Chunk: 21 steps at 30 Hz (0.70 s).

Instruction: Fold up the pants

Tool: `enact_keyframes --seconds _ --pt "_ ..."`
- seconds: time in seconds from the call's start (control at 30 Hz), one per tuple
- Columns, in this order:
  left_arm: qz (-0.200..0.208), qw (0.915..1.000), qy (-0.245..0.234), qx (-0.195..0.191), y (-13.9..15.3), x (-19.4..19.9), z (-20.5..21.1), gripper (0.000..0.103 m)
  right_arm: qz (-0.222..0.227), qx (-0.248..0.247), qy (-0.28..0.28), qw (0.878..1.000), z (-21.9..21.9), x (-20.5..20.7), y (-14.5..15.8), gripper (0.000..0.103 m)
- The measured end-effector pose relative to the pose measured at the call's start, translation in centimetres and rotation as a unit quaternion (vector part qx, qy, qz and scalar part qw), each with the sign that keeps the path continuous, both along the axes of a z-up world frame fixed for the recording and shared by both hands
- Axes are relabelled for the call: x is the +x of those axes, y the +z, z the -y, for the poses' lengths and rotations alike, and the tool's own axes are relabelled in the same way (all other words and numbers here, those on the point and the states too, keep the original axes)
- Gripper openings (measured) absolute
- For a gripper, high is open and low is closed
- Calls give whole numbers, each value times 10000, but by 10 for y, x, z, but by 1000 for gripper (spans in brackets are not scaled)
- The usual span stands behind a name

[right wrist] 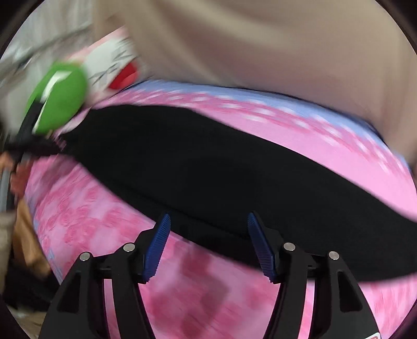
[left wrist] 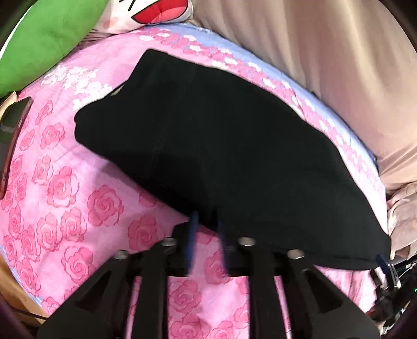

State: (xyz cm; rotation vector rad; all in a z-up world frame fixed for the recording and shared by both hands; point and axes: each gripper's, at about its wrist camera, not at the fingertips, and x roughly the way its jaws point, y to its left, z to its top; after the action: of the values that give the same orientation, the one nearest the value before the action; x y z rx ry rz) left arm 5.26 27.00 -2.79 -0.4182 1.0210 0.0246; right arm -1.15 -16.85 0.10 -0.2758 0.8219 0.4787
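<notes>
Pants (left wrist: 221,156) lie folded once; my right gripper (right wrist: 208,234) gapes wide, my left gripper (left wrist: 206,226) narrow, both empty; next I pinch the near edge

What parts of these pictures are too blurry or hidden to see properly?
- Left wrist view: the left gripper has smeared blue fingers, so whether they pinch the black pants is unclear.
- Left wrist view: the cartoon pillow is cut off by the top edge.
- Right wrist view: motion blur smears the rose sheet and the green cushion.
- Both views: the pants are so dark their folds cannot be told.
</notes>
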Motion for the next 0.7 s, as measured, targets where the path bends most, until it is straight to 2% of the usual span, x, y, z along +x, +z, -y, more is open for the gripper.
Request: enact_keyframes --seconds 0.03,0.07,0.1,0.13,0.17,0.2,0.23,0.27,0.4,0.47,0.53,0.63,0.7 --pt "-6 10000 82 -7 0 1 -1 73 -4 -53 192 9998 -14 3 -4 60" --pt "47 9999 145 -23 0 3 -3 80 -48 -139 391 9991 -32 8 -10 60" --pt "112 9998 169 -27 -1 4 -3 77 -92 -239 460 9986 -43 14 -17 60" --pt "88 9999 122 13 -2 7 -4 66 -241 -348 536 9977 -54 23 -28 59" --pt "50 9999 91 15 -4 9 -4 54 -351 -386 552 9971 -61 30 -36 42" --pt "-15 9999 91 50 -5 11 -6 50 -418 -394 526 9970 -63 35 -41 30" --pt "-23 9999 116 96 -5 11 -9 39 -372 -312 562 9972 -64 34 -41 15" --pt "-1 9999 94 134 -2 10 -11 34 -502 -189 578 9969 -63 35 -35 4" --pt "102 9982 69 589 7 -4 -17 33 -701 92 725 9949 -57 8 -11 4" --pt "24 9967 59 809 3 -9 -18 33 -1101 130 777 9908 -52 0 -26 6" --pt "-70 9968 112 793 -4 -9 -19 34 -1133 151 760 9905 -48 -2 -40 7" --pt "76 9971 268 714 4 -10 -20 36 -1153 389 659 9904 -44 0 -25 19" --pt "228 9944 428 940 12 -9 -21 47 -893 582 567 9927 -41 0 -7 29"
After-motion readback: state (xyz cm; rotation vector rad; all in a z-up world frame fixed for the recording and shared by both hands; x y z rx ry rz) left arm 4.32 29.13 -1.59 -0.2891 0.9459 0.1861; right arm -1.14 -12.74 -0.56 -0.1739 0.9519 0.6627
